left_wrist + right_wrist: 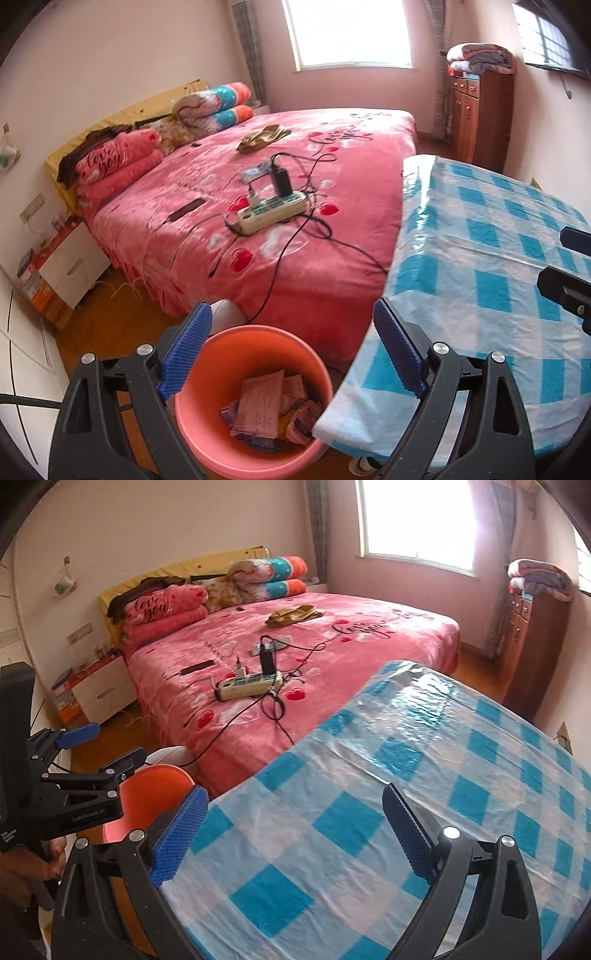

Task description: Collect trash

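Note:
An orange bucket (207, 435) stands on the floor between the bed and the table, holding several crumpled wrappers and papers (262, 402). My left gripper (291, 350) is open and empty, hovering right above the bucket. It also shows at the left of the right wrist view (99, 746), above the bucket (147, 797). My right gripper (291, 834) is open and empty over the table with the blue-and-white checked cloth (369, 775). Its tip shows at the right edge of the left wrist view (569, 266).
A bed with a pink cover (295, 177) fills the middle, with a power strip (273, 212), cables, a phone and folded quilts on it. A white nightstand (70, 266) stands left, a wooden cabinet (480, 118) at the far right. The table edge (391, 280) is close to the bucket.

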`<state>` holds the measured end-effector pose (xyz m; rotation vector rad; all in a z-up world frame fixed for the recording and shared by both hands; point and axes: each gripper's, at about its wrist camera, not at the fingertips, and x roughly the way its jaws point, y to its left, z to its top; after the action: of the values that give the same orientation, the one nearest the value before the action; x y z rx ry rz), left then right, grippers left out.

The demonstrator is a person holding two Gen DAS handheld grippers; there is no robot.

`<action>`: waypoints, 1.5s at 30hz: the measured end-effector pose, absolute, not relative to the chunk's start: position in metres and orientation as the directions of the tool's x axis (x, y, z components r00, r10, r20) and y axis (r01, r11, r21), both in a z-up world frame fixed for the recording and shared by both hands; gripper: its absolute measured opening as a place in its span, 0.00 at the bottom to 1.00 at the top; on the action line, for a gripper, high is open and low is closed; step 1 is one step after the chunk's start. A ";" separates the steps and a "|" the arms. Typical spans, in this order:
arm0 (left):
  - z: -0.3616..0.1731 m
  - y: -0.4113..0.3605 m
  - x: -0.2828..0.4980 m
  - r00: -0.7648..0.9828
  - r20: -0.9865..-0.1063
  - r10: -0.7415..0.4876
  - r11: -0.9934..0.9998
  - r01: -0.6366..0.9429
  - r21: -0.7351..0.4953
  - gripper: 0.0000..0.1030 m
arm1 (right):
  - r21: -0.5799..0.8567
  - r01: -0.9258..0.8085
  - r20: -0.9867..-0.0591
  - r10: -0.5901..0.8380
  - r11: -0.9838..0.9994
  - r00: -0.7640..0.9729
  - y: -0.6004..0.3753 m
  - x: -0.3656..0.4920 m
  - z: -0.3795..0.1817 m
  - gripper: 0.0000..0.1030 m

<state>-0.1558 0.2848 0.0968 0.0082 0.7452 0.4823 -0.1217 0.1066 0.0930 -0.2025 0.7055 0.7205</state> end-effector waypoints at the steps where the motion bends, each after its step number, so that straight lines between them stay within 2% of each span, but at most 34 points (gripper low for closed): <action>1: 0.098 0.281 -0.156 0.635 -0.647 0.422 0.894 -0.412 0.178 0.87 | 0.063 -0.660 -0.651 0.532 0.749 0.542 0.103 -0.123 0.094 0.92; 12: 0.116 0.235 -0.148 0.686 -0.621 0.380 0.922 -0.333 0.197 0.87 | 0.069 -0.579 -0.610 0.493 0.813 0.620 0.045 -0.127 0.112 0.92; 45: 0.150 0.052 -0.136 0.823 -0.548 0.146 0.970 -0.009 0.244 0.88 | 0.132 -0.225 -0.531 0.261 0.965 0.806 -0.151 -0.159 0.124 0.92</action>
<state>-0.1359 0.0518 0.1496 0.2366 0.5990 0.0830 -0.1593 -0.1505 0.1241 0.0633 0.5773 0.2601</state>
